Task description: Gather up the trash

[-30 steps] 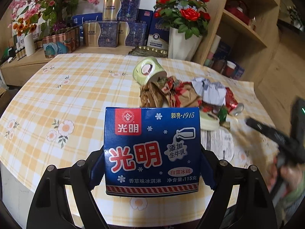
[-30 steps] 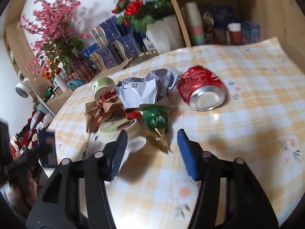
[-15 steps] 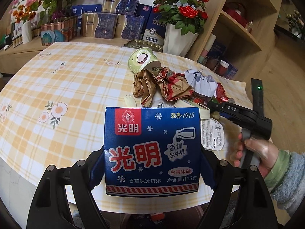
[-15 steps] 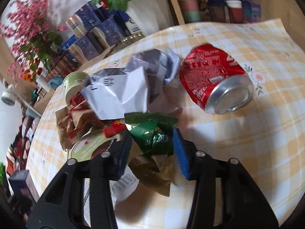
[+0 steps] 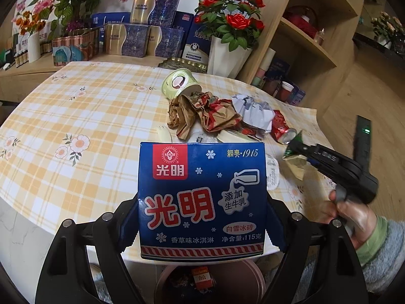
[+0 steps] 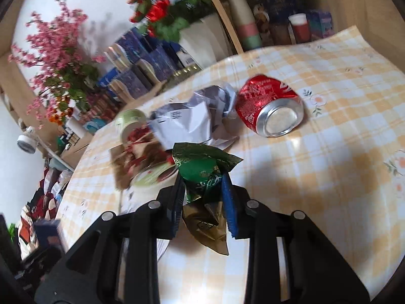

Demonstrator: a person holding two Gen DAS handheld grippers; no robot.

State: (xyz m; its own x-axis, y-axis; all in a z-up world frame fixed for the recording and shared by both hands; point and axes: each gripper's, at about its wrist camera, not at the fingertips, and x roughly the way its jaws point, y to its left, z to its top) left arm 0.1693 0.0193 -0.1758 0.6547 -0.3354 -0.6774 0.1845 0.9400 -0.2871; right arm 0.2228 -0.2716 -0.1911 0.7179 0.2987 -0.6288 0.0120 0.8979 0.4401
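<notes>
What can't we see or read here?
- Bin contents: left wrist view, hidden behind the carton and table edge.
- Paper print: right wrist view, motion-blurred.
- Wrapper lower end: right wrist view, covered by the right gripper pads.

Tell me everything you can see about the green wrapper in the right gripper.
The green wrapper is a crumpled, shiny foil piece, dark green with pale print on top and dull gold below. It is pinched between the blue pads of the right hand-held gripper, whose jaws have just been closing, and looks lifted just off the checked tablecloth, near the trash pile.
</notes>
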